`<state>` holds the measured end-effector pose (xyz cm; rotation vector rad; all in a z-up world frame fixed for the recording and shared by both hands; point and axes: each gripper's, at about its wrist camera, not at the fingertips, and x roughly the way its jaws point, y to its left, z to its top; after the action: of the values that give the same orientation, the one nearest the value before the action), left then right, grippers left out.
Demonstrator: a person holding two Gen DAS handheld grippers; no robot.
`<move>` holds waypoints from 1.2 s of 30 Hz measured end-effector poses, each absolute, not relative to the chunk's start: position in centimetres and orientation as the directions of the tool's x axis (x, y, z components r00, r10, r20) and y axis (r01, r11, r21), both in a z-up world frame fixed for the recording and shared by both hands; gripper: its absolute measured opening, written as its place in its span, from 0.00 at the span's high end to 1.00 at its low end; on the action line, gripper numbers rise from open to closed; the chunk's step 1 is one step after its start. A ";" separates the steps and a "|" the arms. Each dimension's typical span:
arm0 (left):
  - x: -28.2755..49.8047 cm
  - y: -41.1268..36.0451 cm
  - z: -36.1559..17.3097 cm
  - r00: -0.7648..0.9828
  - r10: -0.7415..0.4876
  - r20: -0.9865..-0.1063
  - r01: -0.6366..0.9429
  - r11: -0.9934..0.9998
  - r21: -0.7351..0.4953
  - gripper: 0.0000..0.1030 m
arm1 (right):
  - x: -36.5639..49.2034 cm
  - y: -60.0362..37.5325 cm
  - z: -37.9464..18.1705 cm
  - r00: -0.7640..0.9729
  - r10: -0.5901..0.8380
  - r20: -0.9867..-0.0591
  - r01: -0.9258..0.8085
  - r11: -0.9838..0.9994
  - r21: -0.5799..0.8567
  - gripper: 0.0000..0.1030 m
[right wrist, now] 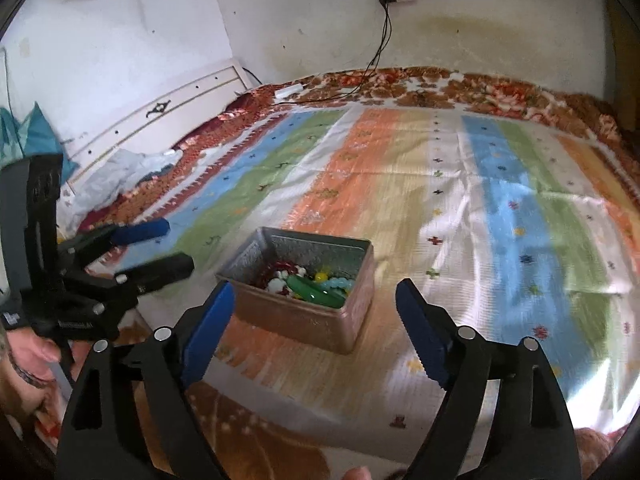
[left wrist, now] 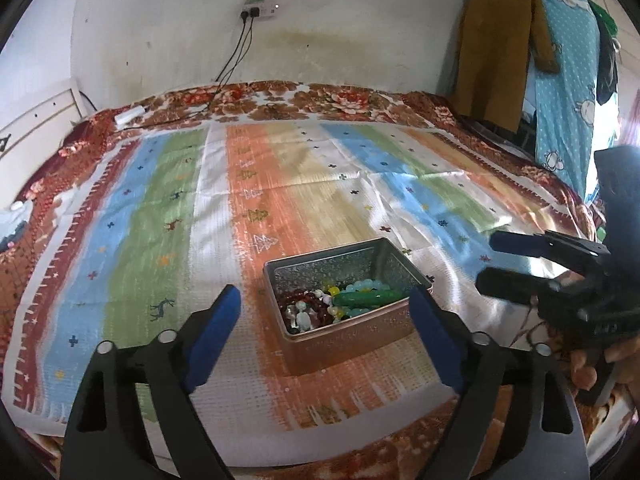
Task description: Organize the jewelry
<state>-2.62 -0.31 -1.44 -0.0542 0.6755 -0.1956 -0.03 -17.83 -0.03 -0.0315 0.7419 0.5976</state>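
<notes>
A small metal tin [left wrist: 352, 340] stands without a lid on the striped mat, in front of both grippers. Inside it lies a heap of bead bracelets [left wrist: 316, 308] in red, white, yellow and pale blue, with a green bangle [left wrist: 368, 298] on top. My left gripper [left wrist: 325, 295] is open, its blue pads spread wide on either side of the tin's near end, with nothing held. The right gripper [left wrist: 487, 260] shows at the right of that view. In the right wrist view my right gripper [right wrist: 315, 288] is open and empty just short of the tin [right wrist: 296, 320] and bangle [right wrist: 316, 290]. The left gripper [right wrist: 176, 245] is at the left there.
The striped mat [left wrist: 280, 184] covers a bed with a floral blanket [left wrist: 320, 100]. A white charger block [left wrist: 129, 115] and cables lie at the far edge below a wall socket [left wrist: 260, 12]. Clothes [left wrist: 520, 52] hang at the right. A headboard [right wrist: 160, 112] stands at the left.
</notes>
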 end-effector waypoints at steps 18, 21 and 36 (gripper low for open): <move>-3.0 -1.1 -1.5 0.785 -0.168 -0.596 0.170 0.984 -0.054 0.06 | -1.4 -18.2 0.0 0.675 0.418 -0.609 -0.466 0.880 0.088 0.13; -3.4 -0.8 -1.4 0.789 -0.192 -0.583 0.184 0.980 -0.074 0.06 | -1.2 -18.4 -0.1 0.674 0.417 -0.609 -0.460 0.883 0.096 0.13; -3.2 -0.4 -1.4 0.799 -0.192 -0.570 0.170 0.981 -0.092 0.06 | -1.2 -18.7 -0.3 0.681 0.436 -0.588 -0.459 0.880 0.121 0.13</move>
<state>-3.24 -0.42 -1.40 -0.0369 0.6156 -0.1943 -1.16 -18.72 -0.29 -0.0369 0.6496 0.5022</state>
